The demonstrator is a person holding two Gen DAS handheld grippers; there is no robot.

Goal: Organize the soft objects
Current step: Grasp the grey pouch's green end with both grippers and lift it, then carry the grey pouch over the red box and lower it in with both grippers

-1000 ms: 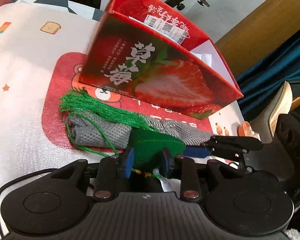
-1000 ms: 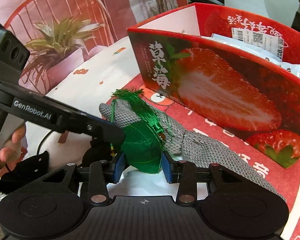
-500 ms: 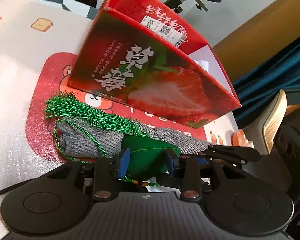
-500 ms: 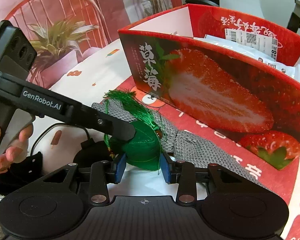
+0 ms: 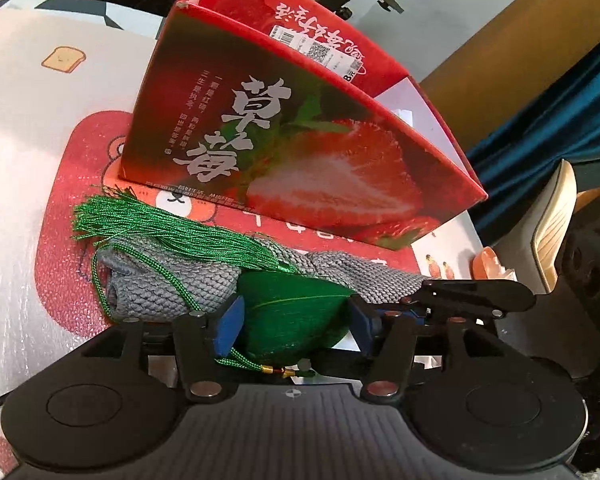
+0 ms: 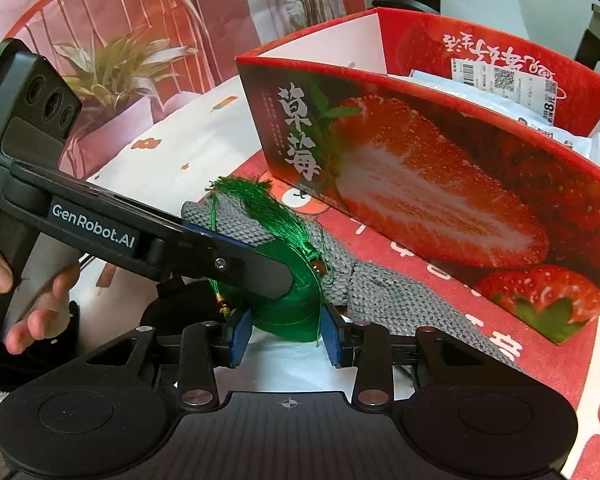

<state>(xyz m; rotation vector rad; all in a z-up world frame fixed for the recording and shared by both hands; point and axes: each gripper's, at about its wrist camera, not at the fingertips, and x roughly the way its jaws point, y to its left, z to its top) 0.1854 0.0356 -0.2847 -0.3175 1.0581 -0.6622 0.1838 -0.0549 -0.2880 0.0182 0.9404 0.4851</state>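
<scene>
Green sachet [image 5: 292, 316], a silk pouch with a long tassel [image 5: 172, 232], lies on the grey knitted cloth [image 5: 172, 288] just in front of the strawberry box [image 5: 300, 152]. A second ago the left gripper [image 5: 296, 320] pinched it narrowly; now its jaws are opening, blue pads beside the pouch and apparently clear of it. The right gripper [image 6: 286, 330] remains clamped on the sachet's lower edge. Judged from this, the pouch is passing to the right hand, likely for the box.
</scene>
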